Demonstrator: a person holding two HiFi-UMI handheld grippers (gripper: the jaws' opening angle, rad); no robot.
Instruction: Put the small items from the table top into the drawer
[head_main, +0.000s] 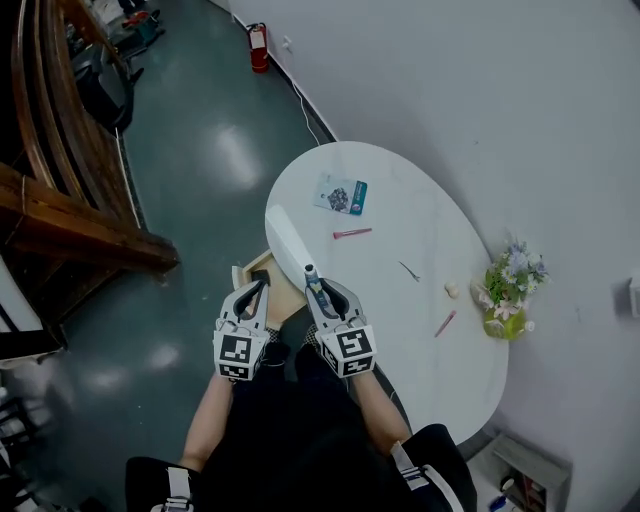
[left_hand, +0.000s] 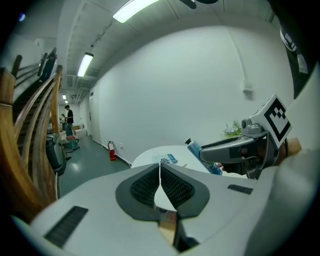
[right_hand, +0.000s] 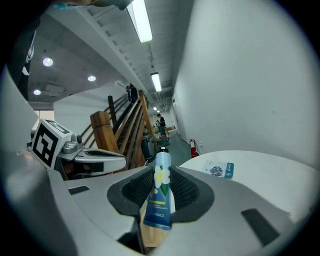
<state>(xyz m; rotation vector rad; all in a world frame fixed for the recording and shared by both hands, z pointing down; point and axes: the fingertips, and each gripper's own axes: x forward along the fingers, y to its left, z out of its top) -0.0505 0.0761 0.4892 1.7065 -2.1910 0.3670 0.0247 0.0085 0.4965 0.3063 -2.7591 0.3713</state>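
Head view first: we had both grippers side by side in the lower middle of the frame. The right gripper was clamped on a blue tube, cap pointing toward the top of the frame, close to the open wooden drawer at the left edge of the white table. The left gripper sat just beside it. Lying on the table were a blue card pack, a pink stick near the middle and a flower pot at the right edge.

Left gripper view: jaws were pinched together with nothing in them. The right gripper and tube showed at the right of the frame.

Right gripper view: the tube stood dead centre, with a flower print facing us and the pads pressing on both sides.
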